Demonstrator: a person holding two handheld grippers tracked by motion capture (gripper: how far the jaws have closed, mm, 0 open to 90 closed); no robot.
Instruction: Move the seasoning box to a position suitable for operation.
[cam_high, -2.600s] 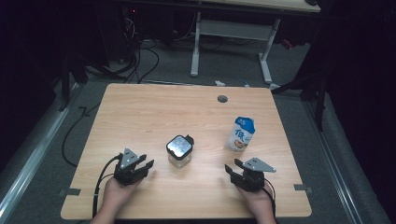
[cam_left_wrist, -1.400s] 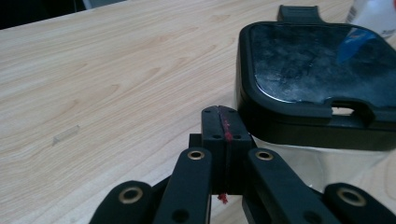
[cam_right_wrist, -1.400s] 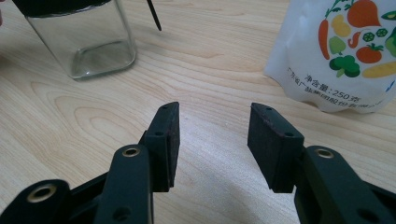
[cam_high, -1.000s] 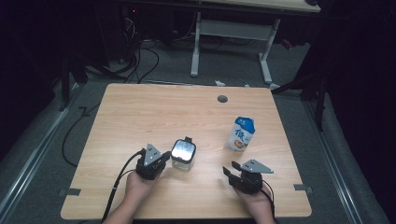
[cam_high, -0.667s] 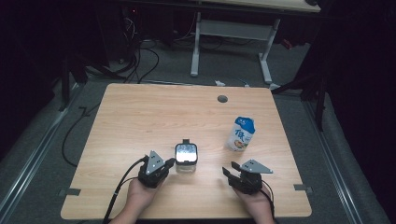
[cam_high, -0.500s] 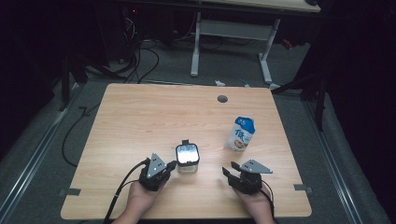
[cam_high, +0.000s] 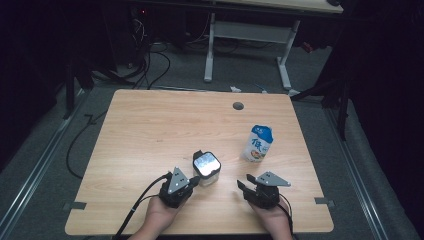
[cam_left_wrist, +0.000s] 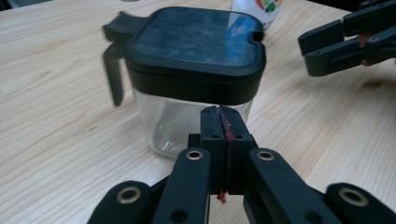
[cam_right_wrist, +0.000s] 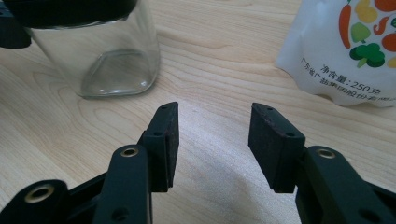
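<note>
Pushing with jaws pressed together and nothing between them: left tool (cam_high: 191, 181), tips against the near-left side of the glass jar (cam_high: 206, 169) just under its black lid (cam_left_wrist: 194, 35). Lies directly ahead of that tool, the jar, slightly far and right of it, upright at the near middle of the desk (cam_high: 150, 125). Sticks out to the far left, the lid's handle (cam_left_wrist: 114, 70), so the long way of the lid runs roughly along the push line. Clearly nearer the jar than the right tool. Open desk beyond the jar toward the far side; to the right, a gap, then the right tool (cam_high: 243, 186), jaws apart and empty, pointing left toward the jar from well apart. Farther right and far, the white pouch (cam_high: 258, 143), standing, near enough to be a likely obstacle if the jar slides right. Near edge just behind both hands, so little room to draw back.
</note>
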